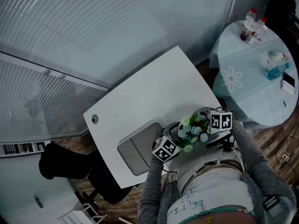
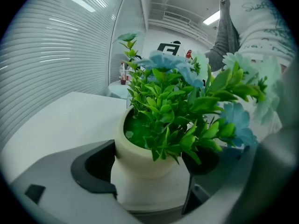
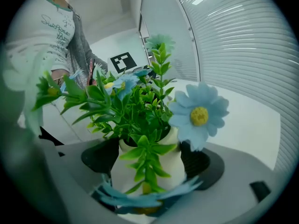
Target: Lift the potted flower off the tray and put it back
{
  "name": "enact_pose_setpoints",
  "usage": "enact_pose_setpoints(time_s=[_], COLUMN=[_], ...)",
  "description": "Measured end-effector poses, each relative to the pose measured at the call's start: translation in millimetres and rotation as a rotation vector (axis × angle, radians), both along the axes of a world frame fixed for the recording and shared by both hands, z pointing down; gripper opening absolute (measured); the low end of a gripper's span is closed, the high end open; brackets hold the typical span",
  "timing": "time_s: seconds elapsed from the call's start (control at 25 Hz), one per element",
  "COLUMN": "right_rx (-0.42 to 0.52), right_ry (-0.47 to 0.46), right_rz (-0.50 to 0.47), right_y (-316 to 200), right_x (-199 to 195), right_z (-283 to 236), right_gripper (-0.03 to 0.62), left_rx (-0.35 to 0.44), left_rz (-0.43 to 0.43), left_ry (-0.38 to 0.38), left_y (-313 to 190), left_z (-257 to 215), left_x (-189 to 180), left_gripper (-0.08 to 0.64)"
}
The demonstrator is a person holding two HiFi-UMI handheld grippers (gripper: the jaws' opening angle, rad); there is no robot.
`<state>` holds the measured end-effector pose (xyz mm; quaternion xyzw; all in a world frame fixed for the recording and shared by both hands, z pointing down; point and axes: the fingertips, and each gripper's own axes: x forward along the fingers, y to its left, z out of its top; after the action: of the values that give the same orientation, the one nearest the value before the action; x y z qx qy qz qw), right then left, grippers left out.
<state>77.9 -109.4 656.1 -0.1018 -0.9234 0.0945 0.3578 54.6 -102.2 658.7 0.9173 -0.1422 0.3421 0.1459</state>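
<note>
Placement: we are holding the potted flower off the tray, at the near edge of the white table and close to our body. The grey tray is lying on the table to the left of the flower in the head view, just beside the left marker cube. We cannot tell whether the pot's base is resting on the table or hanging above it.

Left tool: we are gripping the white pot with it. Its jaws are standing wide apart, one on each side of the pot. The dark pads are lying against the pot's walls with no gap showing. Green leaves and pale blue blossoms are rising above the rim and filling most of the left gripper view.

Right tool: we are gripping the same pot from the opposite side. Its pads are also sitting against the pot's walls. A large blue blossom is hanging in front of the right-hand pad.

Alignment: the two tools are facing each other across the plant. In the head view the right marker cube is sitting on the far side of the flowers from the left one. Our grey sleeves are reaching in from below.

Surroundings: a round table with a pale cloth is standing well apart at the upper right, carrying bottles.
</note>
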Motion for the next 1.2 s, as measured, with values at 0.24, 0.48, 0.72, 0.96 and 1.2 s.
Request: enact_pose_setpoints(time_s=[0.24,0.48,0.72,0.96,1.2], right_rx=[-0.002,-0.007,-0.013,-0.017,-0.013], right_ry=[-0.011,-0.028,-0.04,-0.044,-0.044], right_rz=[0.002,0.01,0.014,0.017,0.015], right_y=[0.1,0.9,1.4,1.1,1.1], right_x=[-1.5,-1.8,-2.6,-3.1,-2.4], right_z=[-2.2,-1.5,-3.7,-4.1,-3.3], right_gripper=[0.383,0.383,0.383,0.383,0.383], left_rx=[-0.002,-0.003,0.001,0.0,0.003], left_rz=[-0.001,-0.002,-0.003,-0.002,-0.003], left_ry=[-0.001,-0.004,0.0,0.0,0.002], left_y=[-0.5,0.1,0.2,-0.3,0.1], left_z=[0.9,2.3,1.7,1.2,1.6], left_x=[0.1,-0.3,-0.3,-0.9,-0.3], left_gripper=[0.437,0.437,0.437,0.437,0.437])
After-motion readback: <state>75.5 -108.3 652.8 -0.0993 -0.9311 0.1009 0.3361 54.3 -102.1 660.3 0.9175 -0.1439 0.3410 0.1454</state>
